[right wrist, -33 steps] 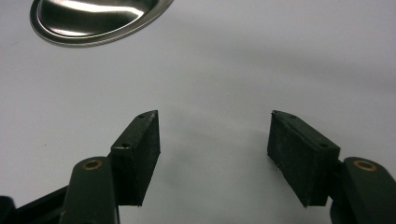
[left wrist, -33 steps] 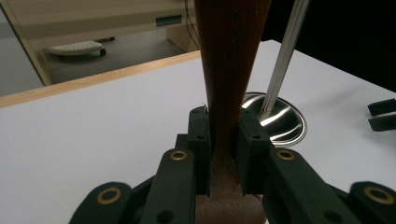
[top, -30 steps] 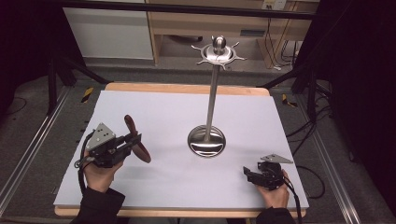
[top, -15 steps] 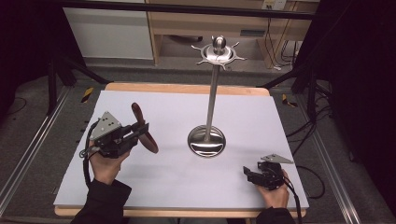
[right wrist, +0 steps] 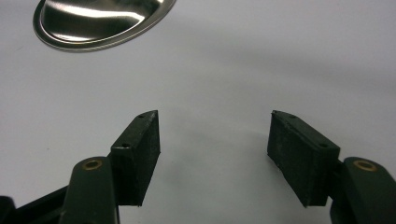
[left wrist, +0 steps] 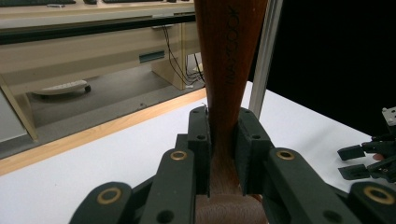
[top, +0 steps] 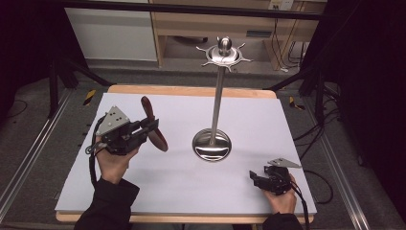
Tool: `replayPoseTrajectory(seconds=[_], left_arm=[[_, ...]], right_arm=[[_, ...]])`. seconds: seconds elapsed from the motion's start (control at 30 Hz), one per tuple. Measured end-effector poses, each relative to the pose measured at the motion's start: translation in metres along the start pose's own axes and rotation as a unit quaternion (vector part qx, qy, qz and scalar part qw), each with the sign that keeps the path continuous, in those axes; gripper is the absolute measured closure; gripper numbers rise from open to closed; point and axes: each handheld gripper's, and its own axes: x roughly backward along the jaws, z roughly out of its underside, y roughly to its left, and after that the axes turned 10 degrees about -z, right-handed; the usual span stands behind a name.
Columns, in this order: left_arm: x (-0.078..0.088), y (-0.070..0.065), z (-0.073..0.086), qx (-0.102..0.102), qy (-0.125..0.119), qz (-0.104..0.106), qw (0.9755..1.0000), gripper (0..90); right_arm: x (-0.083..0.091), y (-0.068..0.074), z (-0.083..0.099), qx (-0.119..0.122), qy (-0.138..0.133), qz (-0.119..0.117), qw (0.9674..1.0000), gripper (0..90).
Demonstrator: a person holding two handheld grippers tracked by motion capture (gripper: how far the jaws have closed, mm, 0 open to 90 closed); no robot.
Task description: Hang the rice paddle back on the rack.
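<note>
One wooden utensil (top: pixel 153 124) is already gripped tight at its neck by the left gripper (top: pixel 143 130) and held above the table left of the metal stand (top: pixel 216 96), not yet hung, while the right gripper (top: pixel 261 178) rests empty, jaws apart.

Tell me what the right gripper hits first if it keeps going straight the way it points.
Probably the round base of the metal stand; only bare white table lies between it and the open right gripper.
</note>
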Motion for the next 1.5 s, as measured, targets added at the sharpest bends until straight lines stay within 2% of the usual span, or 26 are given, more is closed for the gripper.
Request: replayPoseTrajectory(seconds=[0.67, 0.8, 0.97, 1.07, 1.13, 1.27, 1.3, 1.5], left_arm=[[-0.013, -0.011, -0.034, 0.001, -0.017, 0.017, 0.9997, 77.3], [-0.016, -0.014, -0.037, -0.007, -0.020, 0.015, 0.9997, 77.3], [-0.021, -0.017, -0.040, -0.006, -0.019, 0.023, 0.9995, 77.3], [-0.021, -0.021, -0.043, 0.004, -0.013, 0.032, 0.9994, 77.3], [-0.023, -0.021, -0.046, -0.009, -0.022, 0.028, 0.9993, 77.3], [-0.025, -0.024, -0.051, -0.001, -0.018, 0.035, 0.9992, 77.3], [-0.026, -0.024, -0.053, -0.007, -0.023, 0.034, 0.9991, 77.3], [-0.028, -0.027, -0.061, -0.012, -0.026, 0.037, 0.9989, 77.3]], right_arm=[[0.001, 0.000, 0.000, -0.004, -0.005, -0.001, 1.0000, 34.3], [0.001, 0.000, -0.001, -0.004, -0.006, -0.002, 1.0000, 35.0], [0.002, 0.000, -0.001, -0.005, -0.009, -0.004, 0.9999, 35.7], [0.002, 0.000, -0.001, -0.005, -0.009, -0.004, 0.9999, 36.0], [0.002, 0.000, -0.001, -0.004, -0.007, -0.003, 1.0000, 36.1], [0.002, 0.000, -0.001, -0.007, -0.011, -0.005, 0.9999, 36.2], [0.002, 0.000, -0.001, -0.007, -0.011, -0.005, 0.9999, 36.2], [0.002, 0.000, -0.001, -0.008, -0.009, -0.006, 0.9999, 36.5]])
